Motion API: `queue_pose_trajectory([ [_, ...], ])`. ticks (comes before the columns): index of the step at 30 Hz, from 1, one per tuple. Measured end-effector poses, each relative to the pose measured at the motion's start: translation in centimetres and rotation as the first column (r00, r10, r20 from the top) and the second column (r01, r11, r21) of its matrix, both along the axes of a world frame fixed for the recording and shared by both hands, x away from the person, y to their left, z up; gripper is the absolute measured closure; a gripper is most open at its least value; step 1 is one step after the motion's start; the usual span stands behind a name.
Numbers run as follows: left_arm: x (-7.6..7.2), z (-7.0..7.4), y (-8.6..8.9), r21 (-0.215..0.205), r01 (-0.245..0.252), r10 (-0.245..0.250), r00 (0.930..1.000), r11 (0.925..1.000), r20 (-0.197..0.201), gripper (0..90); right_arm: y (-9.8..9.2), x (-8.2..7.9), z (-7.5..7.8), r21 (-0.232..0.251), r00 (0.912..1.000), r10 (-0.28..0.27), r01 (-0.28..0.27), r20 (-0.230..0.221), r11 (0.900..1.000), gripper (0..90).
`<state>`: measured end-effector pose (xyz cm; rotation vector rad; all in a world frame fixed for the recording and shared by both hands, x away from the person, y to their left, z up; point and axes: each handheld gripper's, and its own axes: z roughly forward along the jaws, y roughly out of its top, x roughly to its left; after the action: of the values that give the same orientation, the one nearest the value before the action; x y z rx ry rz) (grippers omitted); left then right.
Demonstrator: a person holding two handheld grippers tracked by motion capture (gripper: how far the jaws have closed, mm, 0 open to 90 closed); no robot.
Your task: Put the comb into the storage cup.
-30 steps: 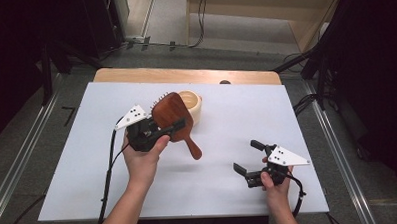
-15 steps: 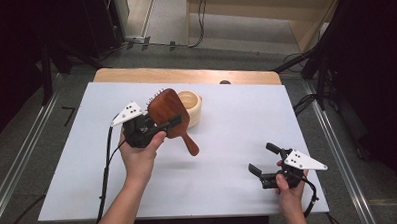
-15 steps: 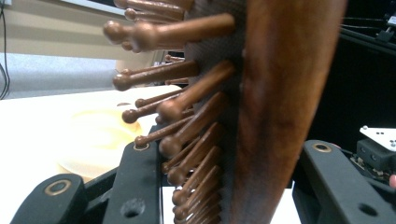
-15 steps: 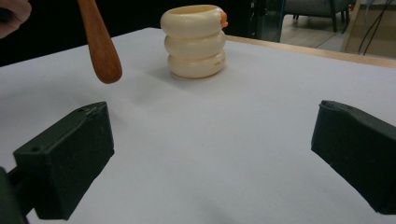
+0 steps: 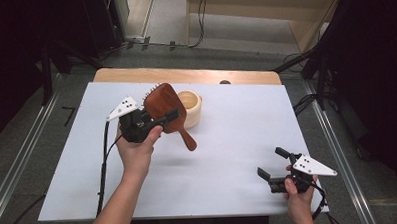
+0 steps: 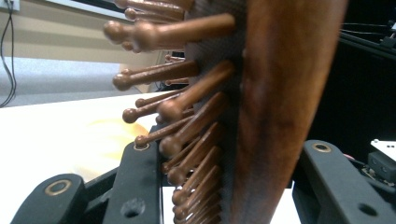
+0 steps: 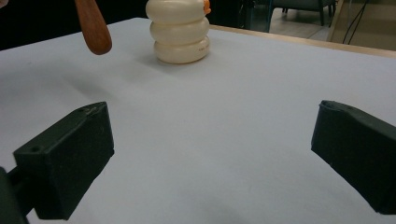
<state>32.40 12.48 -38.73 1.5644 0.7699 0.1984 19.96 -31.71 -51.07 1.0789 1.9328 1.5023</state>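
A brown wooden hairbrush (image 5: 167, 109) is held above the table, and my left gripper (image 5: 159, 116) is shut on its head. Its handle (image 5: 187, 139) slants down toward the right. In the left gripper view the brush back (image 6: 275, 107) and its rounded wooden pins (image 6: 182, 102) stand between the black jaws. Just behind the brush sits a cream ribbed round container (image 5: 191, 108), which the right gripper view shows at top centre as a ribbed container (image 7: 180, 32) beside the handle tip (image 7: 93, 28). My right gripper (image 5: 272, 164) hovers low at the table's front right, open with nothing between its jaws.
A white sheet (image 5: 227, 141) covers the table, and a wooden strip (image 5: 185, 75) shows along the far edge. Metal rails (image 5: 18, 163) and cables run along the floor on both sides. A cable (image 5: 104, 165) trails from the left gripper down the sheet.
My right gripper has drawn back to the right and toward the front edge of the table. The left hand with the brush has barely moved.
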Motion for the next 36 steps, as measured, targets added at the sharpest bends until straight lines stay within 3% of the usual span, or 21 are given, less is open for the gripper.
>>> queue_pose_trajectory([
  [14, 0.8, 0.9, 0.4, 0.005, -0.007, 0.007, 1.0, 1.0, 0.003, 58.4, -1.3, -0.8, -0.3, -0.012, 0.9996, -0.023, 0.023, -0.015, 1.0, 0.0],
  [36, 3.2, 2.4, 0.4, 0.008, -0.021, 0.021, 0.9998, 0.9998, 0.006, 58.5, -1.2, -0.8, -0.6, -0.001, 0.9996, -0.023, 0.023, -0.014, 1.0, 0.0],
])
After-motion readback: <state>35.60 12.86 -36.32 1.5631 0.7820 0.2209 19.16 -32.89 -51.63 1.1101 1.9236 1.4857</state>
